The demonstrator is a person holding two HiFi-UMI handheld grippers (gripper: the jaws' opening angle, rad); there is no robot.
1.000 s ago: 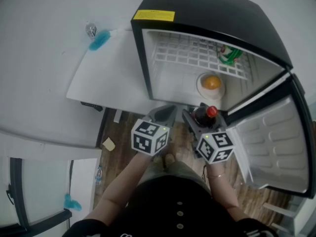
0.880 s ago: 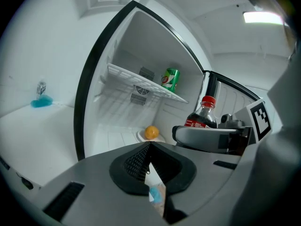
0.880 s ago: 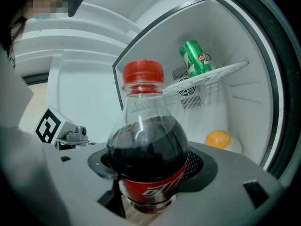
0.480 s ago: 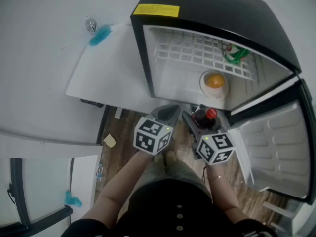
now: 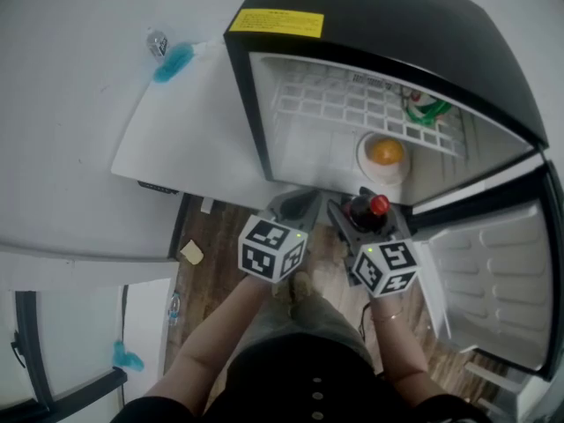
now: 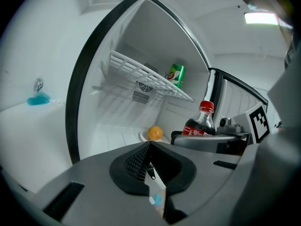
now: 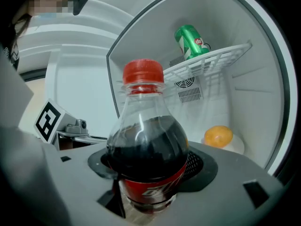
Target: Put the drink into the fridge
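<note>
right claw (image 7: 146, 171): jaws clamped round the cola bottle (image 7: 143, 140), upright, just outside the open fridge (image 5: 379, 33)
left claw (image 6: 151, 166): jaws together, holding nothing
risk: orange (image 5: 386, 152) sits at 12 o'clock of the bottle; pushing straight in could knock it; tall cap may catch the wire shelf (image 5: 352, 104)

The left gripper (image 5: 295, 203) and the right gripper (image 5: 355, 211) are smooth grey shells, each with black mesh-textured pads (image 6: 136, 161) set in a rounded black recess. The left marker cube (image 5: 272, 248) is white, printed with black squares, and has a small green light near its upper edge. A matching cube (image 5: 384, 267) sits just right of it. Below the left marker cube are olive-grey trousers (image 5: 304, 311), then a black top (image 5: 291, 373) with small pale buttons (image 5: 319, 382). Lower right of that cube, what looks like a thin bracelet (image 5: 385, 315) rings the wrist.
</note>
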